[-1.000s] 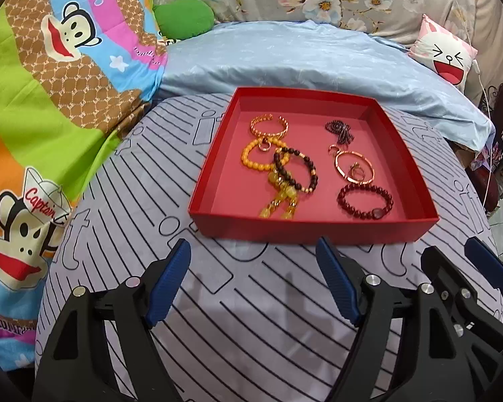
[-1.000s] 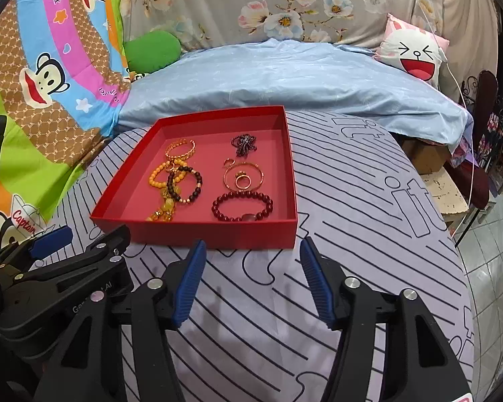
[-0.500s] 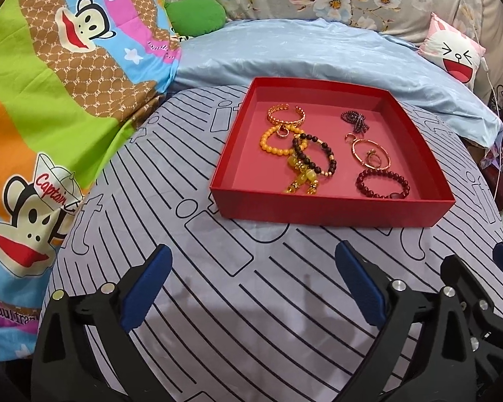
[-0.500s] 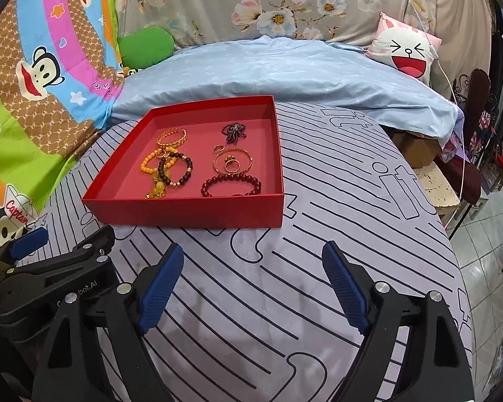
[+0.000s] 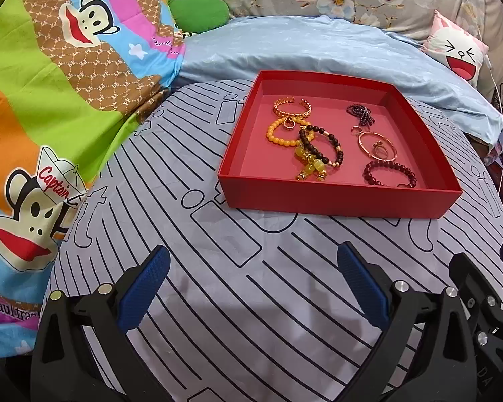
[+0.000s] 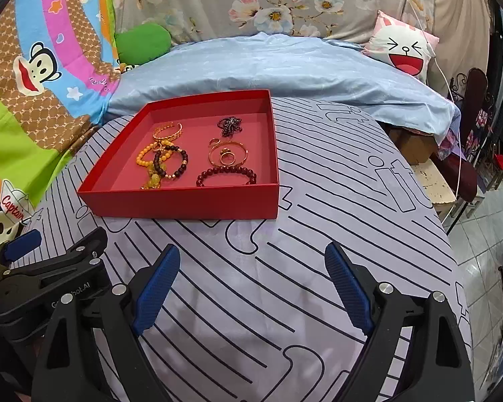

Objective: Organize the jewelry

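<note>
A red tray (image 5: 335,197) (image 6: 184,201) sits on the striped grey cloth and holds several pieces of jewelry: a gold cuff (image 5: 291,107), an orange bead bracelet (image 5: 278,133), a dark bead bracelet with yellow charms (image 5: 322,149), a dark beaded piece (image 5: 361,114), a gold hoop with a ring inside (image 5: 377,145) and a dark red bead bracelet (image 5: 389,173) (image 6: 226,176). My left gripper (image 5: 251,281) is open and empty, well in front of the tray. My right gripper (image 6: 253,281) is open and empty, also in front of the tray.
The cloth-covered table (image 6: 335,201) drops off at the right toward a tiled floor (image 6: 486,221). A blue sheet (image 5: 318,47), a green cushion (image 5: 199,11), a cartoon pillow (image 6: 402,50) and a bright monkey-print blanket (image 5: 50,83) lie behind and to the left.
Both grippers have opened wider and pulled back from the tray, which now looks smaller and farther away. The jewelry has not moved.
</note>
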The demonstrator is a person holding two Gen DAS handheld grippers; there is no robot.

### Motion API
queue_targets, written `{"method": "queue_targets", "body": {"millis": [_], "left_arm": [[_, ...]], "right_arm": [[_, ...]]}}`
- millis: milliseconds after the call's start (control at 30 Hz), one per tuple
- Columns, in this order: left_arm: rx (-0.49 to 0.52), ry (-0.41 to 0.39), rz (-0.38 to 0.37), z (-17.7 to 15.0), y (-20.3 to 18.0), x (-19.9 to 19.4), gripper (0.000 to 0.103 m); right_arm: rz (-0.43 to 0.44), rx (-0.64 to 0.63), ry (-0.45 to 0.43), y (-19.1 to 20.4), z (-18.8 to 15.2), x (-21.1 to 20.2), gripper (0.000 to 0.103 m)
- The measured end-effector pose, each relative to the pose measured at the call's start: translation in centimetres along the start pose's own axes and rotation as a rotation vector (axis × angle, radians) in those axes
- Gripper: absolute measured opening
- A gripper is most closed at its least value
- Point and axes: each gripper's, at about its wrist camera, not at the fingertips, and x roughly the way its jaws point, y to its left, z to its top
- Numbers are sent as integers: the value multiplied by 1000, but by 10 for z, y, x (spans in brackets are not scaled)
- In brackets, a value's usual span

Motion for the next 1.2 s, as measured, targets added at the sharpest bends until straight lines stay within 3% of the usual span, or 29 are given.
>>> {"method": "queue_targets", "body": {"millis": [467, 567, 1200], "left_arm": [[7, 0, 5, -2, -2, 1, 96], [3, 2, 12, -1, 0, 2, 96], [6, 14, 11, -2, 0, 8, 96]], "right_arm": [[17, 27, 0, -1, -5, 3, 91], [16, 26, -6, -2, -5, 4, 97], [6, 30, -2, -2, -8, 9, 97]]}}
